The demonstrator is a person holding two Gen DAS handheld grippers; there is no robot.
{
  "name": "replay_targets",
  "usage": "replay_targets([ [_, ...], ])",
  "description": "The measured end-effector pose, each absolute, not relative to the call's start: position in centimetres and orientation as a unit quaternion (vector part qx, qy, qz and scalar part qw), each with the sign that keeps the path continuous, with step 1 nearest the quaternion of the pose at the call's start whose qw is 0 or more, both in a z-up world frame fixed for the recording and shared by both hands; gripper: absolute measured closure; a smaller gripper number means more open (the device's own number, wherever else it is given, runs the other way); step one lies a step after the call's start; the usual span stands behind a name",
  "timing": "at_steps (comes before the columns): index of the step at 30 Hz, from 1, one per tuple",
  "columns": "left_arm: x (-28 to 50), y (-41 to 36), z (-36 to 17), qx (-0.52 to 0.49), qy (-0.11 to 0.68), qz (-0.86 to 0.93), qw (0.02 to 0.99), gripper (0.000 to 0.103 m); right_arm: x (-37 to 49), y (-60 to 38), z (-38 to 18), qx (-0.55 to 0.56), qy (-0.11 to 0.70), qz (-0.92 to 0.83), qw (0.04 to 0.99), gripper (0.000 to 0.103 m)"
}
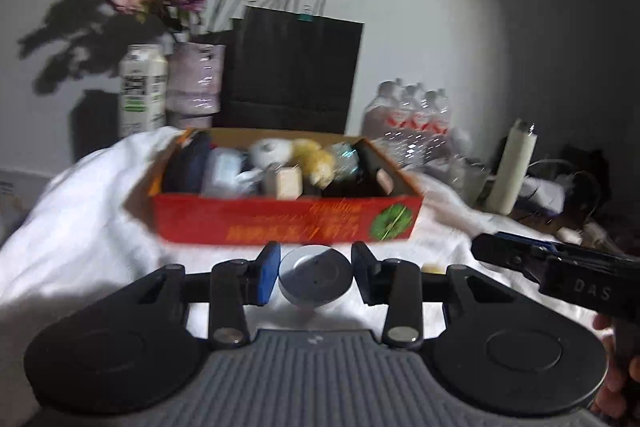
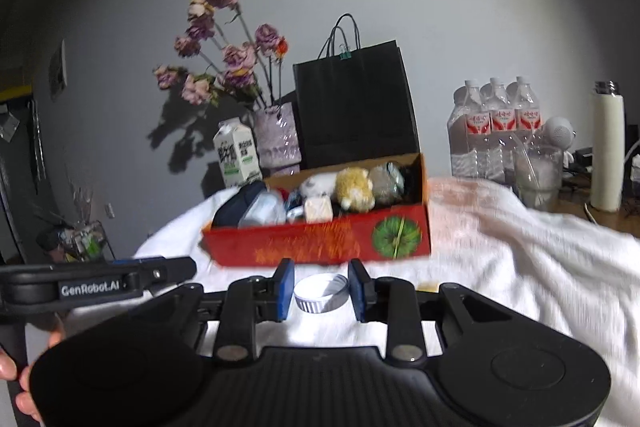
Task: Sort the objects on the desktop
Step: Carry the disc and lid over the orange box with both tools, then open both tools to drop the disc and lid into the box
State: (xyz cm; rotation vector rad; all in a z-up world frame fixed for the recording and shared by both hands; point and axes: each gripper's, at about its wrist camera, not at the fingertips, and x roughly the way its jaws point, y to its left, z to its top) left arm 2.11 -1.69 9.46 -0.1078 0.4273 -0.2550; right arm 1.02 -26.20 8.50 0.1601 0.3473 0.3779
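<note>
A red cardboard box (image 1: pixel 280 223) sits on the white cloth, filled with several small items such as a yellow plush toy (image 1: pixel 316 157) and a beige block (image 1: pixel 289 183). My left gripper (image 1: pixel 315 277) is shut on a round grey-white container (image 1: pixel 315 281), held just above the cloth in front of the box. In the right wrist view the box (image 2: pixel 320 239) is ahead. My right gripper (image 2: pixel 320 291) has its jaws around a white ribbed cap (image 2: pixel 320 293), with small gaps either side. The left gripper shows at the left edge (image 2: pixel 120 279).
Behind the box stand a black paper bag (image 2: pixel 354 107), a vase of dried roses (image 2: pixel 276 139), a milk carton (image 2: pixel 236 155), a pack of water bottles (image 2: pixel 494 123), a glass (image 2: pixel 536 175) and a white flask (image 2: pixel 608 151). The cloth (image 2: pixel 520 259) spreads right.
</note>
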Motion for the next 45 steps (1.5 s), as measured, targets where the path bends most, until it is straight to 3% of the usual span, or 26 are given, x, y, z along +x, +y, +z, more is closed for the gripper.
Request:
replay_targets([
  [8,17.2,-4.3,11.3,-0.063,0.268,-0.177,0.945,0.063,15.9,-26.7,13.3,0.077,0.204,0.194,0.956,0.075],
  [15,28.0,-8.0,8.1,-0.035,0.317,-0.161,0.934,0.063,28.9,-24.3,10.7,0.039,0.3,0.127,0.945,0.075],
  [17,29.2,-8.1,7.2,-0.045,0.317,-0.15,0.935,0.058,30.7,-24.5,9.7,0.044,0.32,0.115,0.939,0.075],
  [18,29.4,-7.9,6.9,-0.053,0.311,-0.144,0.938,0.051,31.2,-24.5,9.4,0.041,0.331,0.106,0.937,0.075],
  [20,29.4,-7.7,6.5,-0.054,0.309,-0.152,0.937,0.05,31.5,-24.5,9.1,0.03,0.337,0.103,0.935,0.07],
  [23,28.9,-6.9,7.1,-0.051,0.298,-0.156,0.94,0.04,31.2,-25.1,9.6,0.041,0.328,0.121,0.936,0.058],
  [25,28.4,-6.5,8.1,-0.046,0.293,-0.143,0.944,0.035,30.4,-25.3,10.5,0.037,0.312,0.109,0.943,0.044],
  [30,26.7,-5.4,10.2,-0.03,0.307,-0.094,0.946,0.022,28.3,-24.9,12.5,0.025,0.302,0.114,0.946,0.043],
  [32,25.8,-5.2,10.7,-0.016,0.317,-0.071,0.946,0.014,27.2,-24.5,12.9,0.015,0.3,0.115,0.947,0.042],
  [33,25.3,-5.0,10.8,-0.011,0.319,-0.056,0.946,0.002,26.7,-24.4,13.0,0.011,0.301,0.117,0.946,0.038],
  [36,24.1,-4.6,10.6,0.002,0.337,-0.022,0.941,0.0,25.1,-23.9,12.8,0.003,0.313,0.12,0.942,0.031],
  [40,21.5,-3.8,10.3,-0.003,0.352,-0.006,0.936,0.0,22.1,-23.3,11.9,-0.009,0.322,0.117,0.939,0.031],
  [45,13.8,-3.3,9.9,-0.004,0.331,-0.067,0.941,0.0,14.7,-24.3,9.7,0.006,0.295,0.13,0.946,0.024],
])
